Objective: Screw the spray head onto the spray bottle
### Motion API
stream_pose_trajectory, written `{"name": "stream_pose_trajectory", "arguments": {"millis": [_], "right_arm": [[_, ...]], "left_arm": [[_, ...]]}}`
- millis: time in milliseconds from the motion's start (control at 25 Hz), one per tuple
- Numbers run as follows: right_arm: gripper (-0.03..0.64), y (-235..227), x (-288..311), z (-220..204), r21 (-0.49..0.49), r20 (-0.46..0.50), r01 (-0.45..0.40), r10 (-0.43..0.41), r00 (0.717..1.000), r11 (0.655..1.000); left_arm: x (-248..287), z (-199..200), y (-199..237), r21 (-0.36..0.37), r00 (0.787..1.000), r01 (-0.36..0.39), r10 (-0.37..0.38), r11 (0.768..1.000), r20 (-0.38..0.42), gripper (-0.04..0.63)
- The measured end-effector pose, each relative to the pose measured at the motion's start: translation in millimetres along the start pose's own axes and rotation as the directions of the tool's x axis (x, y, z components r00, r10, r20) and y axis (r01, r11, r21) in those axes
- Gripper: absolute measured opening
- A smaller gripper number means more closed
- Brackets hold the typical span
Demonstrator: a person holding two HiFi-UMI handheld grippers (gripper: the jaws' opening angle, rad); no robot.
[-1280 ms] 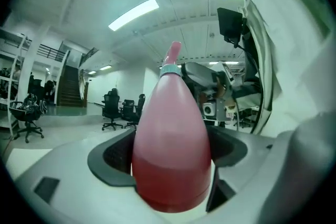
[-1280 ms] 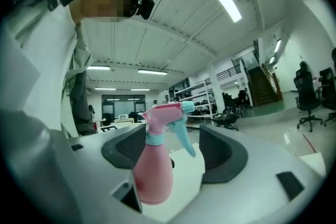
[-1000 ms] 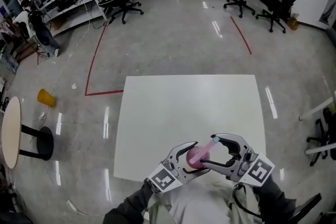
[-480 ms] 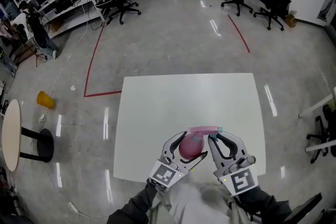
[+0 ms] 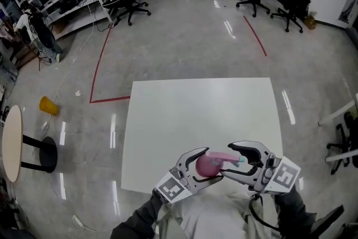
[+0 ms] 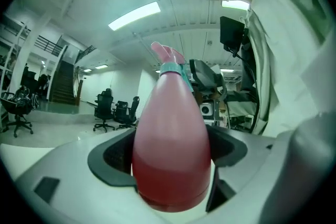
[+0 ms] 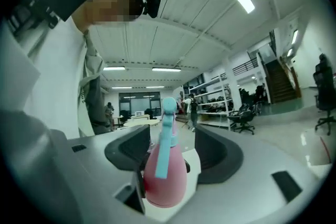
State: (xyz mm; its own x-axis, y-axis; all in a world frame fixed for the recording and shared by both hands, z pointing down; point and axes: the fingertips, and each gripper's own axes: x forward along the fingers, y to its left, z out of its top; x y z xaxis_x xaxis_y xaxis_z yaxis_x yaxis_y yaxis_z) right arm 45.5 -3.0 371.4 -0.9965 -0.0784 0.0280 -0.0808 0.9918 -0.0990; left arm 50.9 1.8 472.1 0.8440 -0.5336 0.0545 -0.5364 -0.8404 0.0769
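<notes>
Left gripper view shows the left gripper closed firmly on the wide body of the pink plastic spray bottle, which is held in the air over the near part of the white square table. The right gripper has its jaws apart around the pink and teal spray head sitting on the bottle's neck. They have just been opening and do not press it.
</notes>
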Motion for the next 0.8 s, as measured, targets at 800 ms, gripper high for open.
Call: {"name": "stream_pose_trajectory", "arguments": {"millis": [800], "right_arm": [[0.17,-30.6,25.7,-6.0,-0.052,0.061,0.438,-0.435,0.898,0.897]], "left_arm": [[11.2,-13.3,39.0,-0.002,0.947,-0.317,0.316,0.948,-0.052,0.425]]}}
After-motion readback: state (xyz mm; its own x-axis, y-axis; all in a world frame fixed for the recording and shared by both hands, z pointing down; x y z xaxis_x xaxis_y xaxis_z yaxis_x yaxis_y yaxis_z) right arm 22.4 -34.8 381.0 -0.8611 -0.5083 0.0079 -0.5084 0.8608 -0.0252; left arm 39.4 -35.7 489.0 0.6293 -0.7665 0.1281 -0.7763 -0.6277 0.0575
